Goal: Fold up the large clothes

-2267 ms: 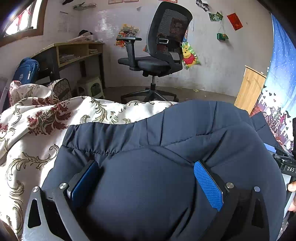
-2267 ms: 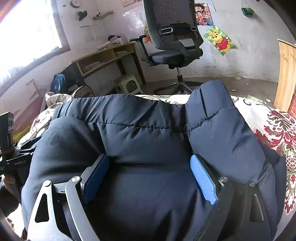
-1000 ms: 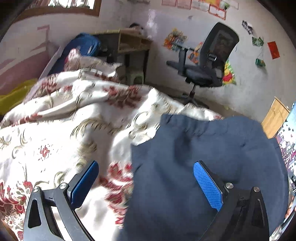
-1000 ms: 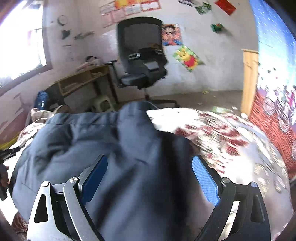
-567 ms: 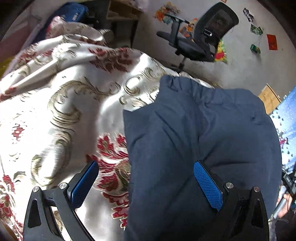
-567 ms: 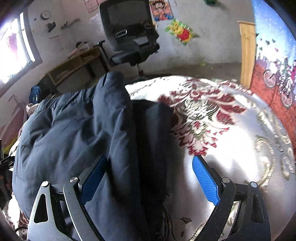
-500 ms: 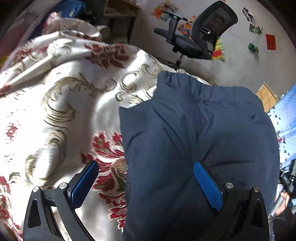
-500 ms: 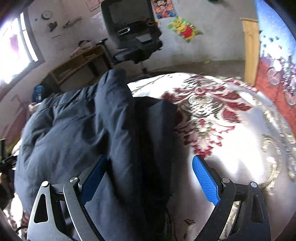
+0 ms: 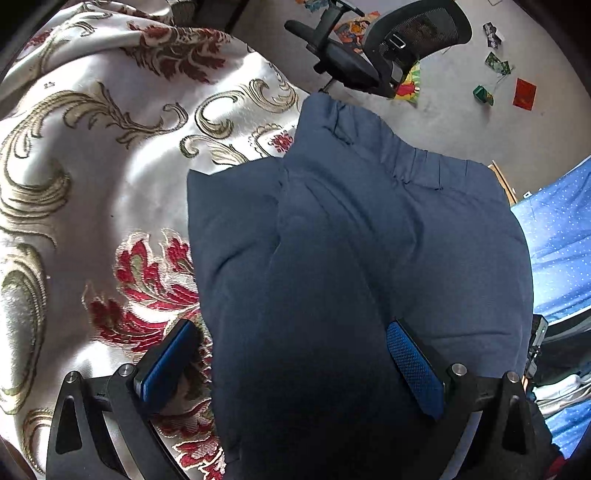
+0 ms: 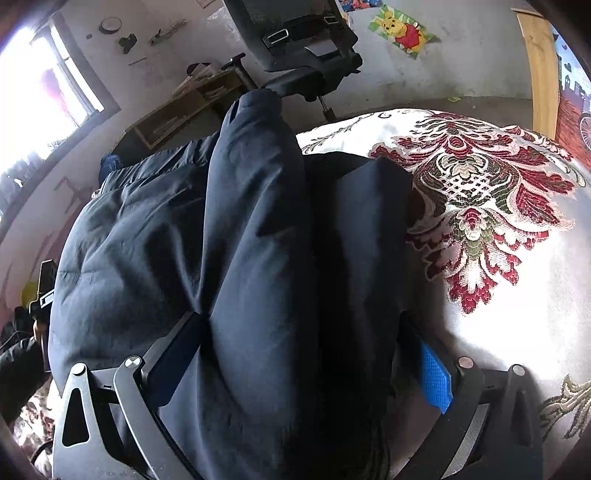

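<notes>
The left gripper (image 9: 291, 363) hangs nearest, its jaws spread wide over the left edge of a navy padded jacket (image 9: 369, 240). The left pad sits above the bedspread (image 9: 74, 184), clear of the cloth; the right pad lies against the top of the jacket without pinching it.

The right gripper (image 10: 303, 363) stands over the jacket's (image 10: 240, 240) right side, its jaws opening to their widest. A thick fold of the jacket lies between them; the left pad touches the fabric, the right pad stands apart from it.

The jacket lies folded into a bulky bundle on the bed, resting on the white bedspread (image 10: 517, 277) with red and gold flowers. One padded fold runs along the top of the bundle, and a flatter layer sticks out beneath it on either side.

Beyond the jacket, past the bed's far edge, a black office chair (image 9: 388, 44) stands on the floor (image 9: 461, 110). Left of the chair (image 10: 303, 48), a wooden shelf (image 10: 184, 110) holds papers, too small to make out. A cartoon bear poster (image 10: 402, 29) hangs on the wall behind the chair.
</notes>
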The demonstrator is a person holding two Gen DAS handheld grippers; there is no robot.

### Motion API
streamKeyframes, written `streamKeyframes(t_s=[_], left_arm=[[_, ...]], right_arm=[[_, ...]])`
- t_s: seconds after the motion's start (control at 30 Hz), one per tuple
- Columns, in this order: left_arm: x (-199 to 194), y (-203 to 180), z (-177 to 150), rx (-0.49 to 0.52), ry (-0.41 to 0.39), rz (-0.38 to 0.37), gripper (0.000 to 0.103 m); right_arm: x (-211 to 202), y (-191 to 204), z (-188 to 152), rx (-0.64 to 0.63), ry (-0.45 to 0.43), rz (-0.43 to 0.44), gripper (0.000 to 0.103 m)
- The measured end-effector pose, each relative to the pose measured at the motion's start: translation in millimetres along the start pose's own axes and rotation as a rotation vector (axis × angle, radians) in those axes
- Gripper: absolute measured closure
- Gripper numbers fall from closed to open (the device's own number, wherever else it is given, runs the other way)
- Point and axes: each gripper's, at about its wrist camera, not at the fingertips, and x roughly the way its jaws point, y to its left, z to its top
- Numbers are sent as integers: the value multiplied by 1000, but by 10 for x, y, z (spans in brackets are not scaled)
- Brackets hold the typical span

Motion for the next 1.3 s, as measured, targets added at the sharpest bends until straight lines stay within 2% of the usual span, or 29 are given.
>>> streamKeyframes(t_s=[0.2,0.27,0.33,0.37,0.4,0.53,0.6,0.63,0.7,0.73,0.8,0.9,1.07,1.3], left_arm=[[63,-17,73,-18,35,7,0],[72,-67,78,-11,25,17,5],[58,-133,87,-3,16,30,19],[46,-182,97,-1,13,43,22],[33,-228,103,3,11,58,30],[-49,-458,97,55,-4,150,54],[-114,-571,79,63,-22,197,66],[-146,-637,71,65,-37,223,73],[-249,-792,51,69,-80,286,80],[-295,-868,42,71,-105,316,82],[-407,-1052,27,88,-157,369,85],[-561,-1287,16,129,-218,409,88],[-780,-1622,54,144,-305,350,89],[-618,-2132,164,193,-374,283,89]], right_arm=[[-65,39,-17,0,0,-24,2],[-90,78,-38,-8,-8,-49,3],[-135,120,-68,-12,-11,-47,11],[-153,128,-77,-10,-10,-39,20],[-171,142,-94,-4,-10,-32,27],[-218,211,-116,16,-7,-32,40],[-236,229,-120,32,-5,-20,55],[-257,260,-121,37,-6,-16,59],[-312,320,-120,29,-19,-17,76],[-382,369,-111,14,-36,-19,80],[-508,423,-91,1,-69,-17,88],[-759,549,-31,-41,-127,-16,91],[-1315,780,171,-141,-250,-30,91],[-1956,681,392,-202,-379,-130,91]])
